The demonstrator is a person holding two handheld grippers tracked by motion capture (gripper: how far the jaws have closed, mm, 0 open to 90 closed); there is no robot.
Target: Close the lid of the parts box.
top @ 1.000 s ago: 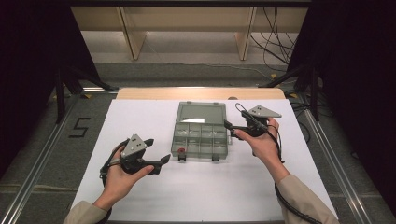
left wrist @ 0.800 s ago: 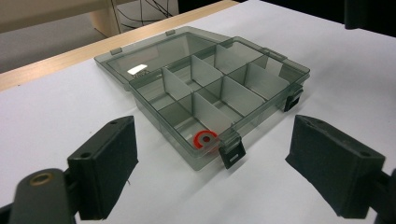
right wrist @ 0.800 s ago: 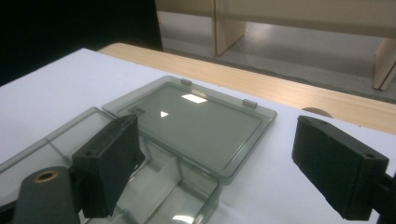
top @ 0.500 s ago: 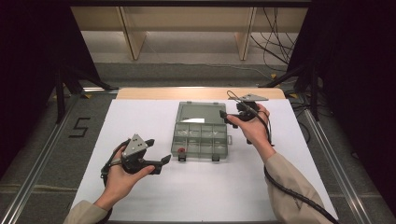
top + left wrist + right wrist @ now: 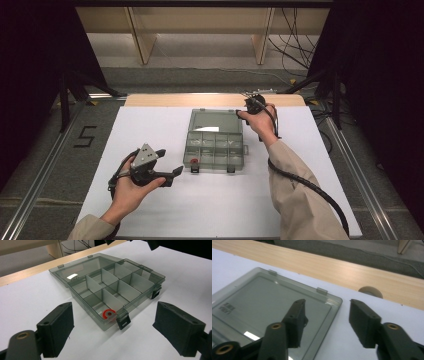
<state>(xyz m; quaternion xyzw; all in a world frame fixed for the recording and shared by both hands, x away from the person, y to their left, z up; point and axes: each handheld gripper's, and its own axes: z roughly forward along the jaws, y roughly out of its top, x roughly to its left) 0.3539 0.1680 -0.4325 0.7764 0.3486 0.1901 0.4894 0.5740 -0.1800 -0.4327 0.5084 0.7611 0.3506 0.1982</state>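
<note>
The open grey compartment box (image 5: pixel 215 141) lies mid-sheet on the white table (image 5: pixel 150 125); the left gripper view alone shows a red-and-white ring (image 5: pixel 109 314) in the box's near corner compartment by a black latch (image 5: pixel 123 322). The left gripper (image 5: pixel 170 172), near that corner, gapes wide on nothing. The right gripper (image 5: pixel 325 320), jaws just closing yet still apart and empty, straddles the lid's far corner, where the embossed lettering (image 5: pixel 227 307) is unreadable, while the high view shows a "5" (image 5: pixel 85 136) left of the table.

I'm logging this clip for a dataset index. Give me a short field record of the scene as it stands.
box: grey compartment organiser, lid open and lying flat
contents: one red and white ring in a front corner compartment
left gripper: open, apart from the box's front
right gripper: jaws have just been closing, straddling the lid's far corner edge, not pressing it
surface: white table
</note>
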